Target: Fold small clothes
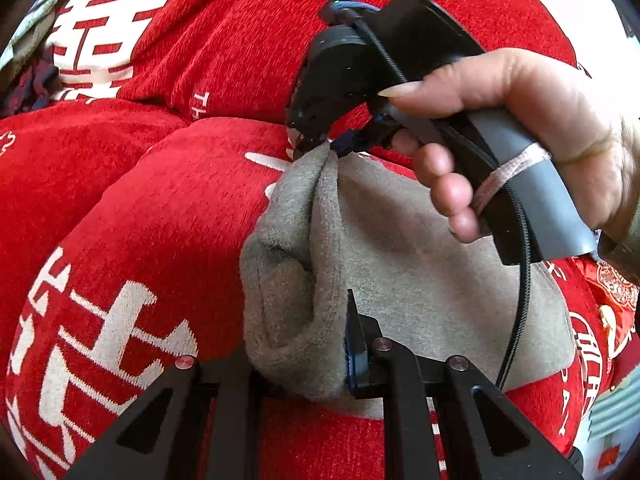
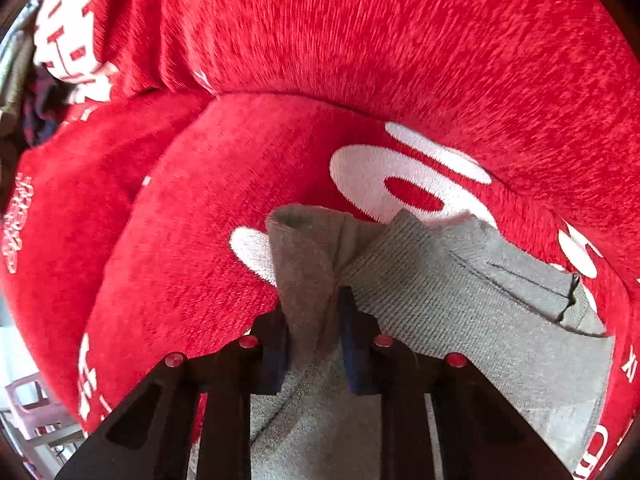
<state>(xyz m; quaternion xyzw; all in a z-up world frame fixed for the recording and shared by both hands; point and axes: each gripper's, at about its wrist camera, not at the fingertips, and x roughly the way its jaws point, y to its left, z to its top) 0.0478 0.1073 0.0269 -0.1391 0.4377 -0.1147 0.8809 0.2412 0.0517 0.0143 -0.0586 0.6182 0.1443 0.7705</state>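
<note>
A small grey garment (image 1: 400, 260) lies on a red sofa cushion (image 1: 140, 220). My left gripper (image 1: 300, 360) is shut on a bunched fold at the garment's near edge, with cloth filling the gap between the fingers. A hand holds my right gripper (image 1: 316, 145), which points steeply down and pinches the garment's far corner, lifting it into a peak. In the right wrist view, that gripper (image 2: 314, 344) is shut on a raised fold of fleecy grey cloth, and the grey garment's ribbed knit side (image 2: 460, 292) spreads out to the right.
Red cushions with white characters (image 1: 108, 40) fill the seat and backrest (image 2: 360, 40). A dark patterned cloth (image 1: 28, 84) lies crumpled at the far left. A red printed packet (image 1: 616, 300) sits at the right edge. A pink plastic stool (image 2: 28, 400) stands beyond the sofa's left side.
</note>
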